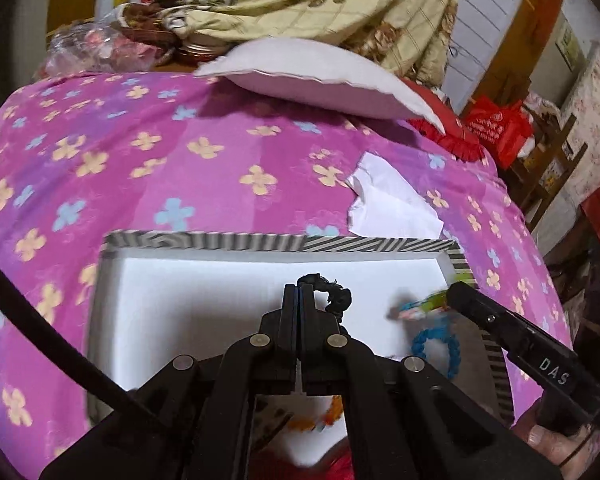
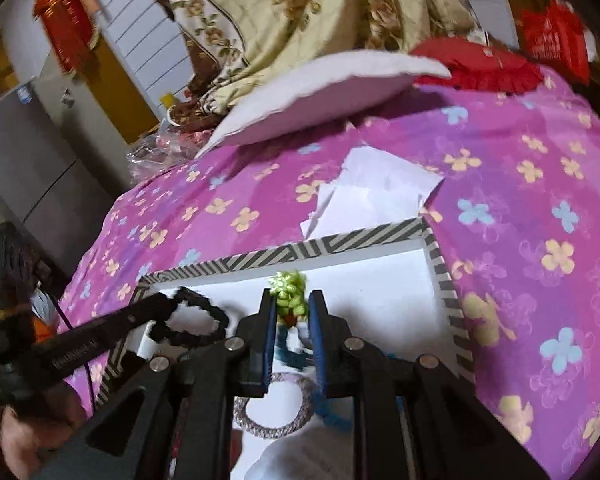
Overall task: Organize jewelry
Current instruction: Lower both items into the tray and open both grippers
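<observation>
Your left tongs (image 1: 299, 294) pinch the black bracelet (image 1: 334, 294) and your right tongs (image 2: 293, 304) pinch the green beaded piece (image 2: 290, 294), both over the striped box (image 1: 380, 245). Both grips are shallow at the tips, so I judge either piece could slip and tangle with the blue bracelet (image 1: 436, 344) beneath.

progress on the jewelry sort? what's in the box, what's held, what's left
Done: a blue bracelet and a grey braided ring already lie in the striped-rim box.
In hand: the left gripper is shut on a black bracelet; the right gripper pinches a green piece, both over the box.
Left: both held pieces need setting down. Orange beads show under the left gripper; placement unclear.
</observation>
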`<state>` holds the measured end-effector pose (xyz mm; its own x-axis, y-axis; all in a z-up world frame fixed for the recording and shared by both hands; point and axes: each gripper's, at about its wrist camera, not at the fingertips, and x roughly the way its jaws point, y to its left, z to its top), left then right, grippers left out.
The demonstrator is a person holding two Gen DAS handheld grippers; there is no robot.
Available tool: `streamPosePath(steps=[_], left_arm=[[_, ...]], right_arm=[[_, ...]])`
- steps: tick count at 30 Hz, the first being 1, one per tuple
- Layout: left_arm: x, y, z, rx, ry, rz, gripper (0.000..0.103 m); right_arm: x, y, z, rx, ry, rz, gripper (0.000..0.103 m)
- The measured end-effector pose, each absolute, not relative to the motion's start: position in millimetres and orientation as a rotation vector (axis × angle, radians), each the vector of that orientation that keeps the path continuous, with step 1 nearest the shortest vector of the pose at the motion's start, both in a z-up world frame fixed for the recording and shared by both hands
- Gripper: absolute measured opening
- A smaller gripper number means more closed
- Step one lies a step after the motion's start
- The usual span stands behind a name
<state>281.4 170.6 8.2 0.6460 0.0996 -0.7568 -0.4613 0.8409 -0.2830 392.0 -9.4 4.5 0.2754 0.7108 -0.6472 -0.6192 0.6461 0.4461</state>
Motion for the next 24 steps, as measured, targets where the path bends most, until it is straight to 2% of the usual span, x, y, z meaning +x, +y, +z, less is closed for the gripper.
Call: streamPosePath(steps=[6,18,24], left_arm=[[300,162,3,-0.476,0.835,0.323,0.000],[306,164,-13,-0.509,0.879,0.338,0.000],[309,164,-18,-0.503,0.892,0.348,0.000]], right_arm=[[410,-11,-4,0.192,0.981,0.845,0.016],[391,7,-20,0.006,1.080,0.917,0.017],[408,-13,-27,0.134,1.064,0.817,0.020]])
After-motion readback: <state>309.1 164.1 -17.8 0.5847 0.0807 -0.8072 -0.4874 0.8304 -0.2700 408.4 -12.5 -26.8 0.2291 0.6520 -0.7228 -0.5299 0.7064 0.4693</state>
